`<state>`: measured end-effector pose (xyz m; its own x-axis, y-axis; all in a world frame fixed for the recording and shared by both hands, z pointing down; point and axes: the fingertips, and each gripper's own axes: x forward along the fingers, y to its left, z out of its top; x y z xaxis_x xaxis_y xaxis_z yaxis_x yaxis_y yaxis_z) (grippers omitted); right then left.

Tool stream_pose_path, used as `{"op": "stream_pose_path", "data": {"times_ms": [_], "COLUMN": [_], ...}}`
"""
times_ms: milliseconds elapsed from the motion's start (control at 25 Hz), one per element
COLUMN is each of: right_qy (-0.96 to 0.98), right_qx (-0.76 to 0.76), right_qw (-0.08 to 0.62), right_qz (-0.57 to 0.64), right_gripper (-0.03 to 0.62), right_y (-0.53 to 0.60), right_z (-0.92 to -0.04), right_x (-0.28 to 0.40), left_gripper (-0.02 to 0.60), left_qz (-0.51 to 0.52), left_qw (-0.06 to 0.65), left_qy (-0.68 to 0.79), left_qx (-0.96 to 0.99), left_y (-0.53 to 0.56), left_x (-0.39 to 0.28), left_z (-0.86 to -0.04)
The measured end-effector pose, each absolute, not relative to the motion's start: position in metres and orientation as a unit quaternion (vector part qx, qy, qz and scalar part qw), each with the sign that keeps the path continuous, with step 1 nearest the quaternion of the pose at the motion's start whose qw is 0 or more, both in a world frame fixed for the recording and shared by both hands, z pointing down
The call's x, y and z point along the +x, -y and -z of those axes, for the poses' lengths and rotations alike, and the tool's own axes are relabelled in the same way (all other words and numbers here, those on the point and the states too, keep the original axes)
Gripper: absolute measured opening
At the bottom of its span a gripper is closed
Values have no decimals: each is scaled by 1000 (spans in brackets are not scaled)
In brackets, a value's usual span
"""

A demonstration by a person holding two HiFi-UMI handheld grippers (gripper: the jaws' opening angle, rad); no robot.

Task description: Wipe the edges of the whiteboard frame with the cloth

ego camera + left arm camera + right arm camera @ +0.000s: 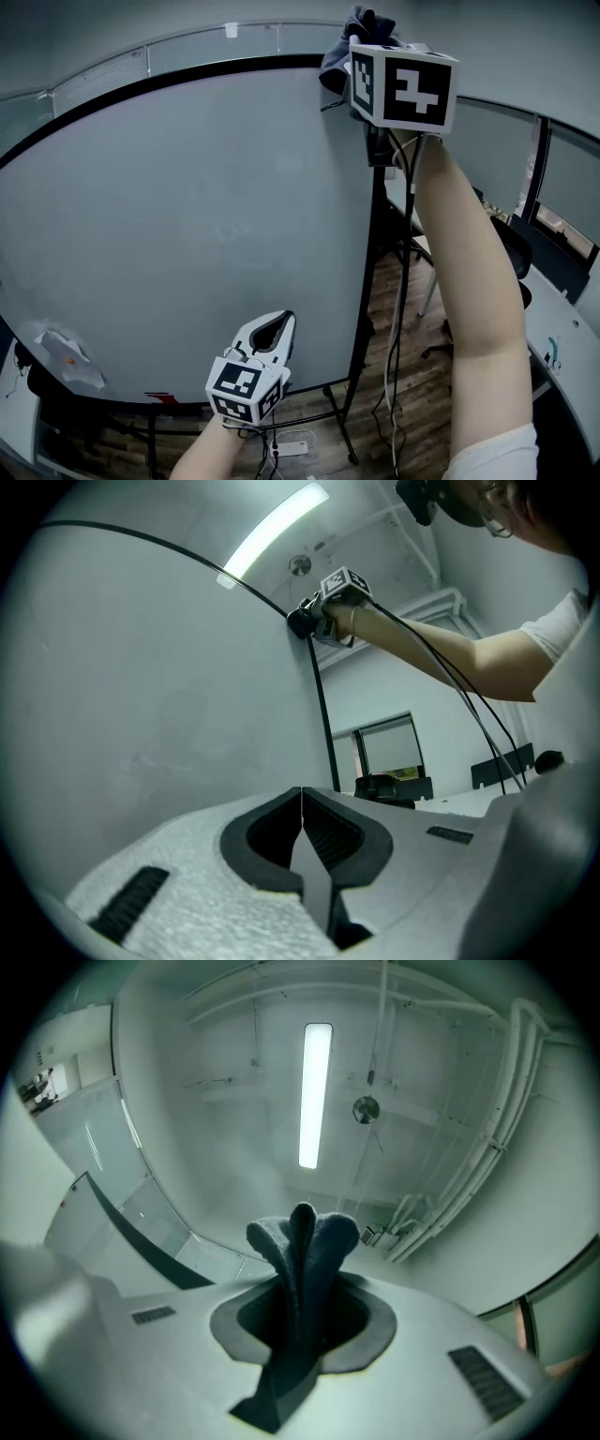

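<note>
Best to press the dark grey bunched cloth (354, 36) firmly on the thin black whiteboard frame (187, 77) and slide steadily along the rim, fabric leading. Up at one o'clock, at the frame's top corner — cloth clamped between the jaws of the white right gripper (302, 1274), folded tip poking past the fingertips. Down at six o'clock — white left gripper (302, 803), jaws together, empty.

The cloth (349, 37) sits at the upper right corner of the whiteboard (187, 234), between the right gripper's (302, 1279) jaws, while the left gripper (283, 321) is before the board's lower middle, well apart.
</note>
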<state>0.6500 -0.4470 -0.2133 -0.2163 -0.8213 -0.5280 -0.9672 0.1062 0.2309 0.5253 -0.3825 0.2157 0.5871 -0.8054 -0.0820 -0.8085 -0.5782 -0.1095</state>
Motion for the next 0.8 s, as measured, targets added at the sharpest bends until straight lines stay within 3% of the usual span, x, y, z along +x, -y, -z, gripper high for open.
{"op": "stream_pose_path", "data": {"times_ms": [400,800], "right_qy": [-716,-741], "right_qx": [-634,-622], "right_qw": [139,98], "right_qz": [-257,-234], "right_gripper": [64,64], "right_y": [448,453], "right_z": [198,134], "right_x": [692,697], "left_gripper": [18,18], "left_qz": [-15,0], "left_qw": [50,22], "left_qy": [-444,-435], "left_qx": [-894,-900], "left_y": [375,360], "left_x": [552,575], "left_z": [-231,-265]}}
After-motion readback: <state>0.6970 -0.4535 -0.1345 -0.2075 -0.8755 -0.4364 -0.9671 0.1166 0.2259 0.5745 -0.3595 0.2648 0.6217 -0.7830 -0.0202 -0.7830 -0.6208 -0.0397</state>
